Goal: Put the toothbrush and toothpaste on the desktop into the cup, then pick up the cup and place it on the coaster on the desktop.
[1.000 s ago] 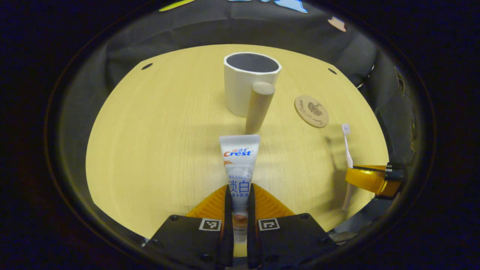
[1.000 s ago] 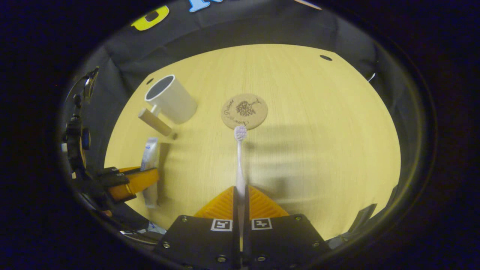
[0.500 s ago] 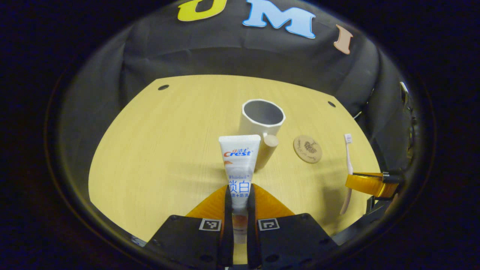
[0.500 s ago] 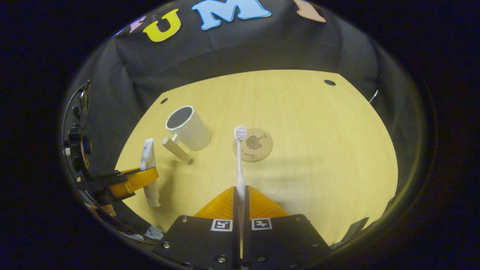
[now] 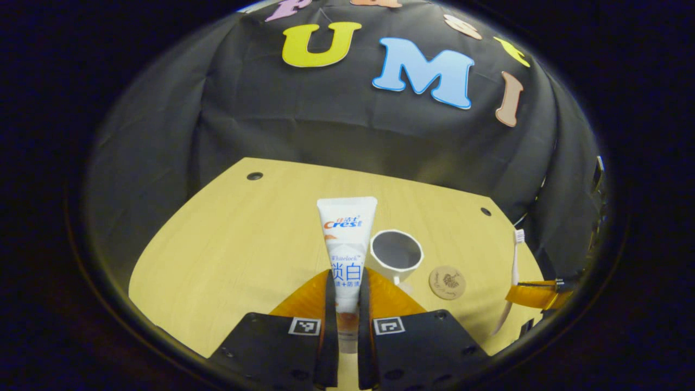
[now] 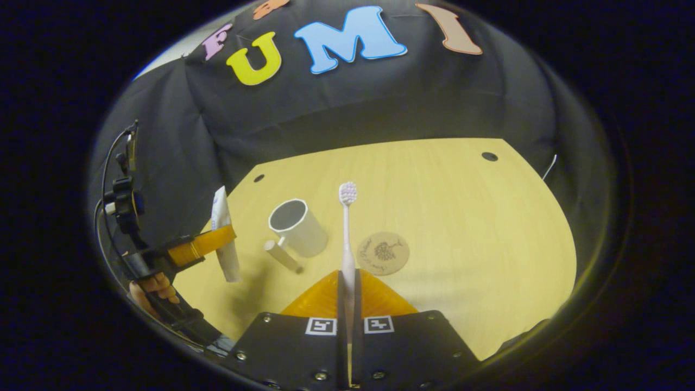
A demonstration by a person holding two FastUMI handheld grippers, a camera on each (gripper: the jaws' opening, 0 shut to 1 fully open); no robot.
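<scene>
My left gripper is shut on a white toothpaste tube, held upright well above the table. Just right of the tube stands the white cup, open side up, with the round wooden coaster farther right. My right gripper is shut on the white toothbrush, bristles pointing up. The cup with its wooden handle stands left of the brush, the coaster right of it. In the right gripper view the left gripper holds the toothpaste at the far left.
The light wooden table has small cable holes near its back corners. Black cloth walls close it in behind and at the sides. A hand holds the left gripper. The right gripper with the toothbrush hangs over the right edge.
Both grippers have risen and tilted up with the toothpaste and the toothbrush in them. The cup and coaster now look smaller and lower in both views.
</scene>
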